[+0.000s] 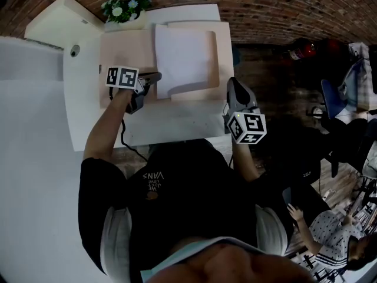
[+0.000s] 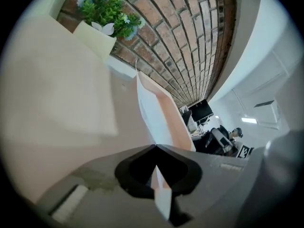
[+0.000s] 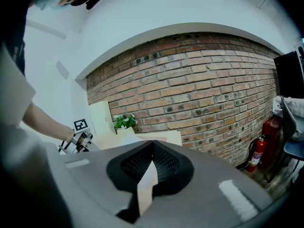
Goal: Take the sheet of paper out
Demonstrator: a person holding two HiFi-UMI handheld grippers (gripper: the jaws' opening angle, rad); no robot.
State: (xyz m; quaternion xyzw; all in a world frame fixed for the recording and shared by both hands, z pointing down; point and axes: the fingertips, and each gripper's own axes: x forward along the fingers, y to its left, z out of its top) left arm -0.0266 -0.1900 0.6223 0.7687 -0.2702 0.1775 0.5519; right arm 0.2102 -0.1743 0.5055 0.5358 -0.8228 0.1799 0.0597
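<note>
Left claw (image 1: 156,75) is clamped on the left edge of the paper sheet (image 1: 187,55), which reaches away over a pink folder (image 1: 126,52). Right claw (image 1: 232,81), closed and empty, hangs right of it; the shirt (image 1: 188,205) behind reads "VANS".

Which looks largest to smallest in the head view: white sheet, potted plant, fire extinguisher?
1. white sheet
2. potted plant
3. fire extinguisher: looks smallest, but it is dim and down on the floor, farther from the camera, so its real size is unsure.
</note>
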